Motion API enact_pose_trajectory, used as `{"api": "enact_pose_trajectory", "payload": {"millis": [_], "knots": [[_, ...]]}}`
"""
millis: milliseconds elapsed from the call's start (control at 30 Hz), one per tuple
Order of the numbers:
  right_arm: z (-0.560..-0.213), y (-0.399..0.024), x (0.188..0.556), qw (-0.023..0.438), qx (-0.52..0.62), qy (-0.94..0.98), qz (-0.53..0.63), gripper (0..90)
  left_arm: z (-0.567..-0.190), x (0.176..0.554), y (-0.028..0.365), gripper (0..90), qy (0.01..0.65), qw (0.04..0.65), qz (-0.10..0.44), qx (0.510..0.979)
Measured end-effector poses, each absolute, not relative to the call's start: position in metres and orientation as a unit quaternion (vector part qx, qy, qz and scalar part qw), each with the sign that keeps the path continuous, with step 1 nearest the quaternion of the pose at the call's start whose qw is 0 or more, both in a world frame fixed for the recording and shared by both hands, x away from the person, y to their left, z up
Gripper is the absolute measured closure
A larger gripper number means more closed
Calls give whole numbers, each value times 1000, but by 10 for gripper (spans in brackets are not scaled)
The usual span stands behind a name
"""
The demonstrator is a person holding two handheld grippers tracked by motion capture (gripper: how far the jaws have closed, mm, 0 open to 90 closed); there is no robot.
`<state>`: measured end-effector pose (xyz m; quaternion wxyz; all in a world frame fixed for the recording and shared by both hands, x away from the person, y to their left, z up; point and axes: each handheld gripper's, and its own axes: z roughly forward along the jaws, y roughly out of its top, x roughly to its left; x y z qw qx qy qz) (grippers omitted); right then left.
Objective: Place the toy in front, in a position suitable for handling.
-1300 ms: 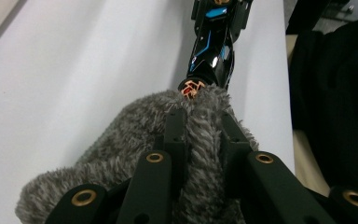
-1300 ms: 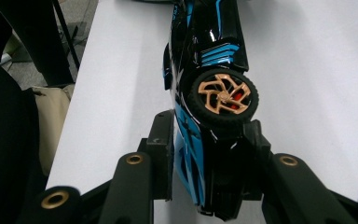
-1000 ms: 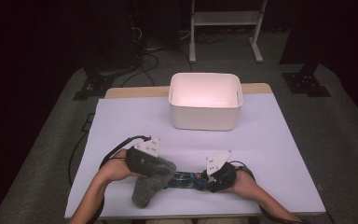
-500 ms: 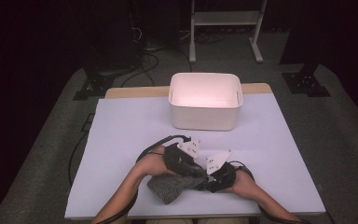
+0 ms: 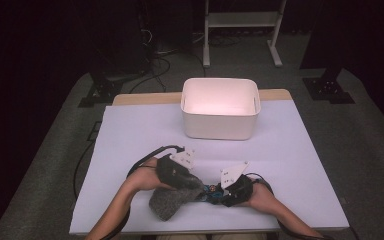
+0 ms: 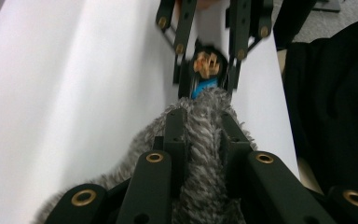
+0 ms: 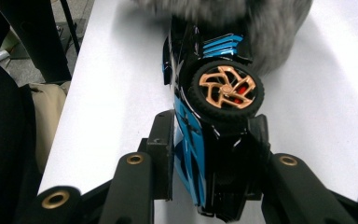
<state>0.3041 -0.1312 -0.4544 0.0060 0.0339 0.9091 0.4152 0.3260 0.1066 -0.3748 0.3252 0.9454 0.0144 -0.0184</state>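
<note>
At the near edge of the counter [image 5: 130, 145], well short of the white bin [image 5: 220, 107], I have both tools on the work. My left hand-held gripper [image 6: 200, 135] is clamped on a fold of the grey fuzzy cloth [image 6: 203, 158], its jaws pressed into the pile on either side. My right hand-held gripper [image 7: 209, 140] is closed around the blue and black toy car [image 7: 209, 93], one jaw on each flank just behind the gold-spoked wheel [image 7: 226, 88].

In the high view the cloth [image 5: 172, 200] lies on the near side of the bin, bunched against the car [image 5: 211, 191], with the left hand-held gripper [image 5: 187, 177] above it and the right hand-held gripper [image 5: 222, 196] beside it toward the right. From the right gripper view the car's far end runs under the grey pile, so cloth and car touch and partly overlap.

I judge the step in hand to be working the cloth over the car's body, either wiping or wrapping it; I cannot tell which. The next move, as I read it, calls for holding the car steady with the right tool while the left draws the cloth along the bodywork, keeping the pile from snagging on the wheel. The bin stands empty beyond.
</note>
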Motion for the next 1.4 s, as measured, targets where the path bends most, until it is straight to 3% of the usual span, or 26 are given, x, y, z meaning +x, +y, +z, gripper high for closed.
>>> {"api": "enact_pose_trajectory", "payload": {"millis": [300, 600, 667, 733, 1067, 1233, 1300, 1400], "knots": [[-455, -131, 304, 5, 37, 909, 415, 640, -375, 320, 144, 773, 49, 340, -16, 939], [-454, -131, 305, 2, 40, 910, 412, 632, -378, 319, 149, 773, 57, 340, -18, 939], [-453, -130, 305, -4, 49, 910, 412, 614, -378, 319, 149, 773, 55, 340, -19, 938], [-452, -129, 306, -3, 57, 910, 410, 512, -378, 319, 148, 774, 56, 342, -22, 938], [-442, -113, 313, -35, 55, 904, 423, 438, -378, 320, 144, 774, 53, 341, -23, 938], [-445, -102, 316, -36, 52, 909, 412, 449, -378, 321, 144, 774, 53, 342, -25, 938], [-446, -100, 316, -48, 48, 909, 411, 540, -378, 322, 144, 774, 54, 341, -27, 938], [-445, -100, 315, -45, 39, 910, 411, 551, -377, 325, 143, 774, 54, 340, -32, 938]]}}
